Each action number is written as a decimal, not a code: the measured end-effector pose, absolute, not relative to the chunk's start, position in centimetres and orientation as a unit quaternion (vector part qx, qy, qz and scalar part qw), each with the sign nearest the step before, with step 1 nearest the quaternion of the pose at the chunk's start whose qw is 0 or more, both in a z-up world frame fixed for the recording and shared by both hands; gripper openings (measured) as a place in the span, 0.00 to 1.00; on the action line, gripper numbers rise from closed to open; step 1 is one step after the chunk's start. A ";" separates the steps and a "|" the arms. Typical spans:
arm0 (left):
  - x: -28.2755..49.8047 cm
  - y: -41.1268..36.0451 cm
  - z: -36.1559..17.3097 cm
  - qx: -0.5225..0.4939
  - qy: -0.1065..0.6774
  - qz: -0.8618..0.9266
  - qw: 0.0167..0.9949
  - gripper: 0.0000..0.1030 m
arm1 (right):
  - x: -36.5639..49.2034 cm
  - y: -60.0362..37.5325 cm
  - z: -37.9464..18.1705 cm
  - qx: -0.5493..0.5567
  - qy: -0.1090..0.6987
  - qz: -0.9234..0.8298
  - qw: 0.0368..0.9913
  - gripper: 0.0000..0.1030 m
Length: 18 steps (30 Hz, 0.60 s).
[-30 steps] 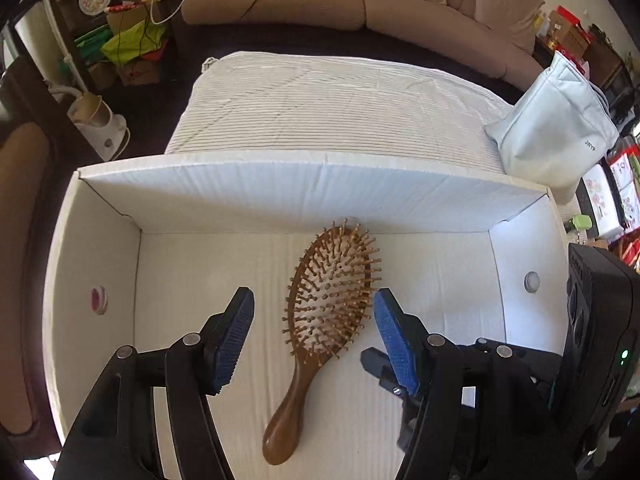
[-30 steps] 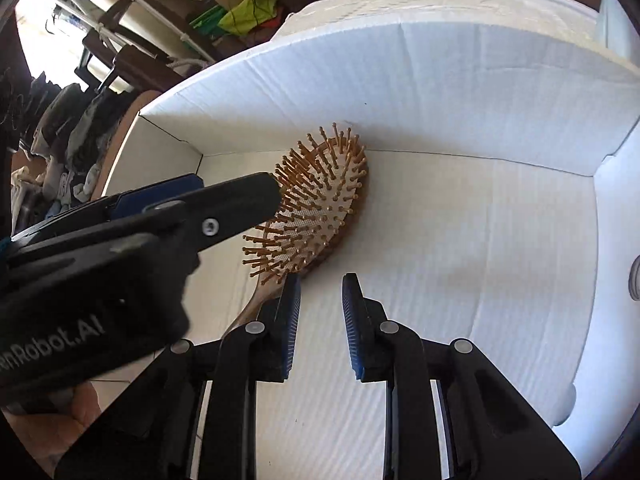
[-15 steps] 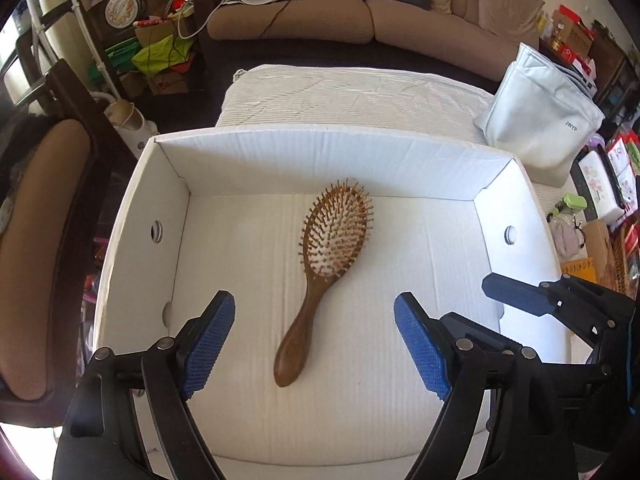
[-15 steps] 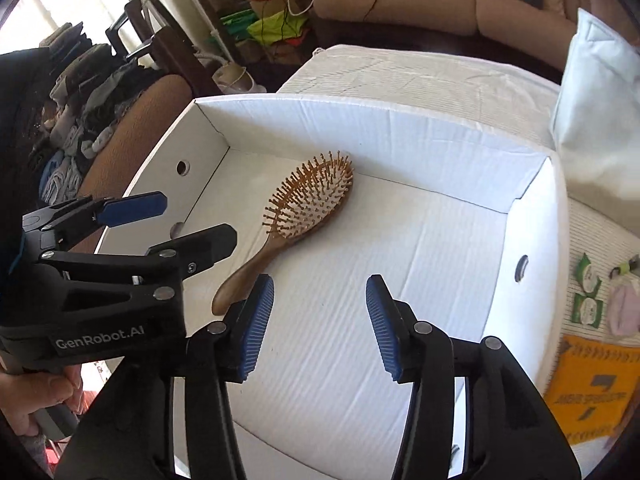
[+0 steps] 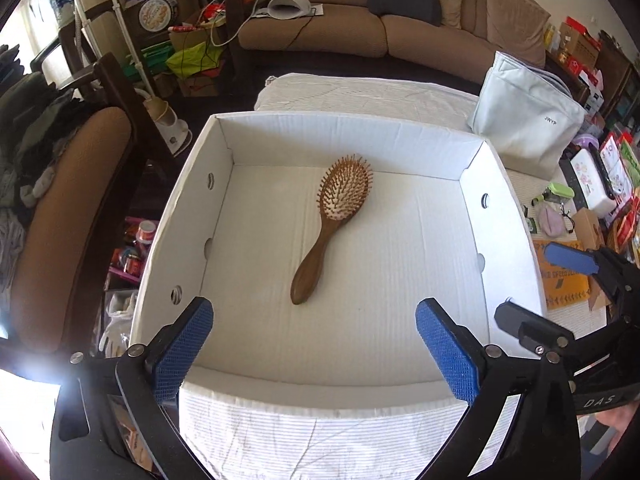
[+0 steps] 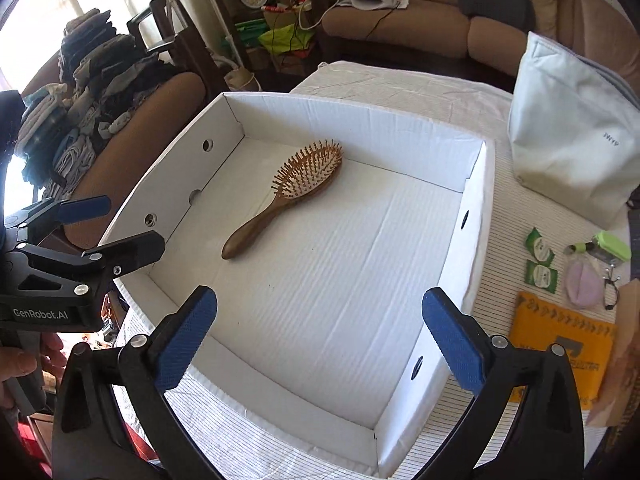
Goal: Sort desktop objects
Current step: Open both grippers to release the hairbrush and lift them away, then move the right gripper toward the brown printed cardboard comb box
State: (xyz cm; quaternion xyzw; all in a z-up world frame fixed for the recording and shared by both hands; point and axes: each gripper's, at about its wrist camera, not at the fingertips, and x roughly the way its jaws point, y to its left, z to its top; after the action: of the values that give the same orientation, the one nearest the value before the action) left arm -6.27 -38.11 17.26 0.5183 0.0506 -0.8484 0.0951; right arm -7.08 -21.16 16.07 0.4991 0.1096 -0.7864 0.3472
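Here, both hand-held grippers (image 5: 314, 344) (image 6: 320, 332) opening, angled downward

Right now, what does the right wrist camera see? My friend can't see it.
A wooden hairbrush lies alone in a white box on a striped cloth. The right gripper hangs empty above the box's near edge, its jaws opening. A pale bag and small items sit to the right.

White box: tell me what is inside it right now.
Only a wooden hairbrush lies inside the white box, bristles up, on its bare floor. The near wall hides the floor strip just behind it.
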 end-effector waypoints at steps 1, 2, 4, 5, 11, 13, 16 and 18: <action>-5.7 -37.9 17.5 0.517 0.044 -0.849 0.101 1.00 | -6.7 -20.8 16.5 0.496 0.110 -0.788 0.348 1.00; -5.2 -37.6 17.6 0.517 0.039 -0.849 0.105 1.00 | -6.3 -20.4 16.9 0.493 0.110 -0.790 0.348 1.00; -4.2 -37.1 18.0 0.515 0.037 -0.850 0.106 1.00 | -5.5 -19.6 17.6 0.488 0.108 -0.793 0.348 1.00; -3.7 -36.7 18.2 0.513 0.038 -0.851 0.106 1.00 | -5.1 -19.2 17.9 0.486 0.107 -0.794 0.349 1.00; -1.7 -33.3 19.5 0.500 0.041 -0.860 0.092 1.00 | -3.0 -15.4 19.4 0.468 0.109 -0.804 0.350 1.00; -1.2 -31.4 20.0 0.490 0.050 -0.867 0.078 1.00 | -2.4 -13.3 19.5 0.461 0.113 -0.810 0.345 1.00; -0.5 -28.4 20.3 0.470 0.070 -0.879 0.044 1.00 | -2.1 -9.5 19.2 0.451 0.121 -0.821 0.329 1.00; -0.1 -26.0 20.2 0.452 0.081 -0.888 0.019 1.00 | -2.0 -6.3 18.7 0.443 0.123 -0.831 0.314 1.00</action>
State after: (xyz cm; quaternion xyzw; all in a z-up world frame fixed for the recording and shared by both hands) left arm -0.07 -26.03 20.19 0.4525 0.0810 -0.8879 0.0189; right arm -1.97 -6.26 18.75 0.4431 0.1230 -0.8308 0.3137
